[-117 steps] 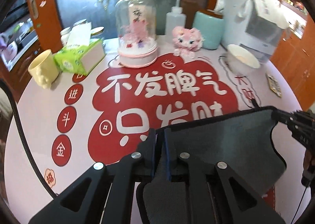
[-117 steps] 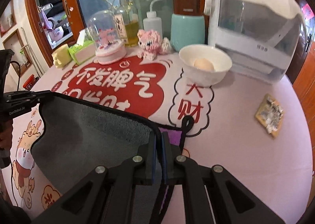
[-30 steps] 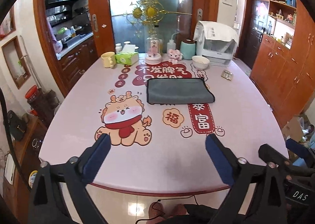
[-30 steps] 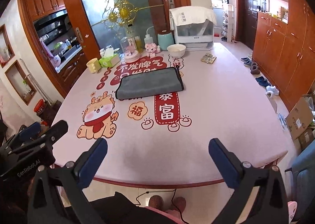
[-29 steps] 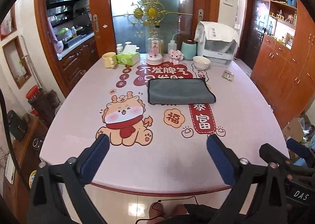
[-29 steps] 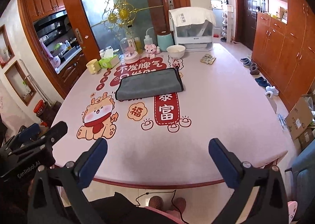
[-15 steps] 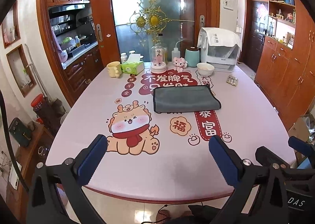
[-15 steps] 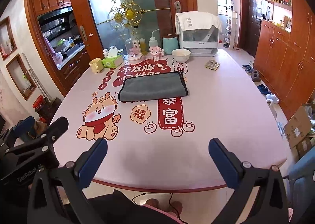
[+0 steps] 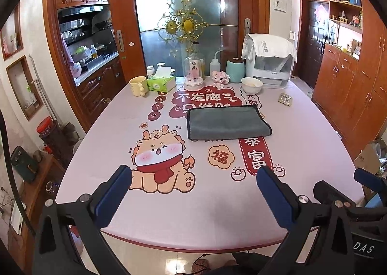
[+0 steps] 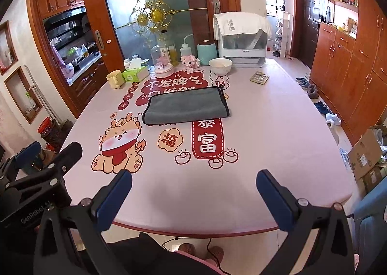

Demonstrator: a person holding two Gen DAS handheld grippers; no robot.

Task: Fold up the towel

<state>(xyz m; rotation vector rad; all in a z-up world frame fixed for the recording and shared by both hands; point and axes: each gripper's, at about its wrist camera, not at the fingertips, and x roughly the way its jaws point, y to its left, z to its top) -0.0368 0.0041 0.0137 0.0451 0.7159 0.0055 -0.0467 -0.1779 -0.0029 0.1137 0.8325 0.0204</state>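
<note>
A grey towel (image 9: 226,122) lies folded into a flat rectangle on the pink table (image 9: 302,134), past its middle; it also shows in the right wrist view (image 10: 185,105). My left gripper (image 9: 193,178) is open and empty, held back over the table's near edge, far from the towel. My right gripper (image 10: 193,179) is open and empty too, also over the near edge. The left gripper's body shows at the left of the right wrist view (image 10: 36,178).
Along the far edge stand a yellow mug (image 9: 137,85), a green tissue box (image 9: 161,82), a glass dome (image 9: 193,74), a pink toy (image 9: 220,78), a teal canister (image 9: 235,70), a white bowl (image 9: 252,85) and a white appliance (image 9: 268,62). A small card (image 9: 285,99) lies right.
Both grippers have let go of the towel, opened wide and drawn back to the near edge. Over the last second both views have risen slightly; the towel has not moved.
</note>
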